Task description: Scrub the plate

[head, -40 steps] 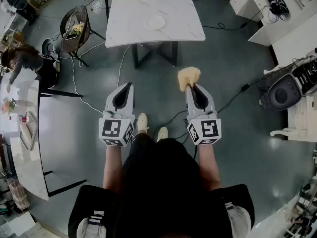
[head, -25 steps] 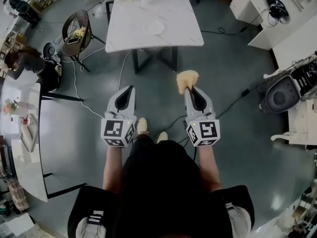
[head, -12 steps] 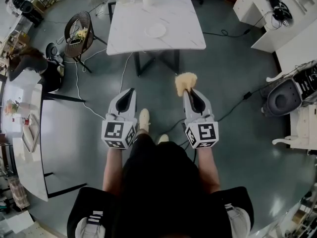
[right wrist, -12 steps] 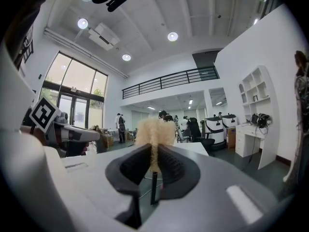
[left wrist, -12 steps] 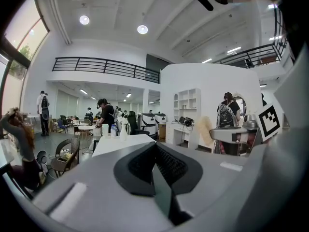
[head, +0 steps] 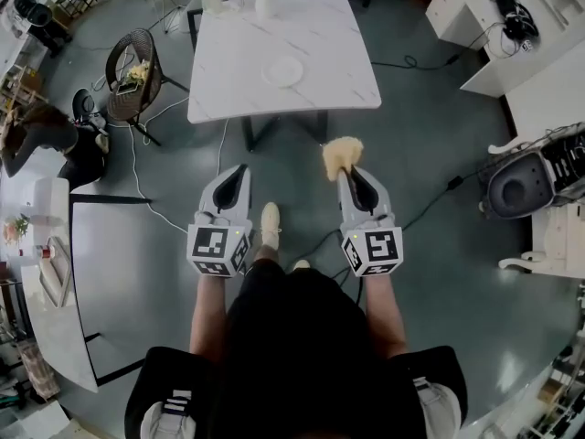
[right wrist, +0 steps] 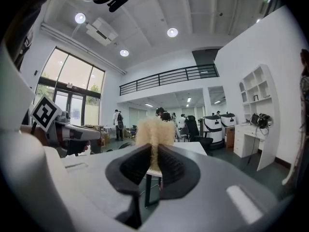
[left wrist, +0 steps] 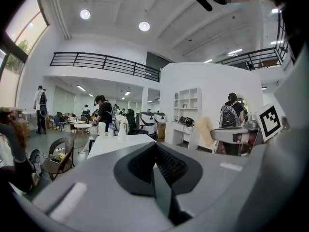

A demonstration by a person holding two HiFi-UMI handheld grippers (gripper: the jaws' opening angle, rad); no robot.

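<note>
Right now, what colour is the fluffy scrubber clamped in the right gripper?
Pale yellowish tan; the scrubber shows best in the right gripper view.

table (head: pixel 338 85) top: white marble-look, faint veins, smooth. plate (head: pixel 283 69): white, smooth, glazed look. scrubber (head: pixel 342 154): tan, fluffy fibres. left gripper (head: pixel 234 173) and right gripper (head: pixel 349 174): grey matt plastic shells, pads (right wrist: pixel 170 166) black and ribbed. floor (head: pixel 430 245): grey, polished, reflective. far-left chair (head: pixel 126 62): dark wicker.

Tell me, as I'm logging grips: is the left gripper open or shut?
Shut and empty: the left gripper shows its jaws pressed together in its own view, with nothing between them.
</note>
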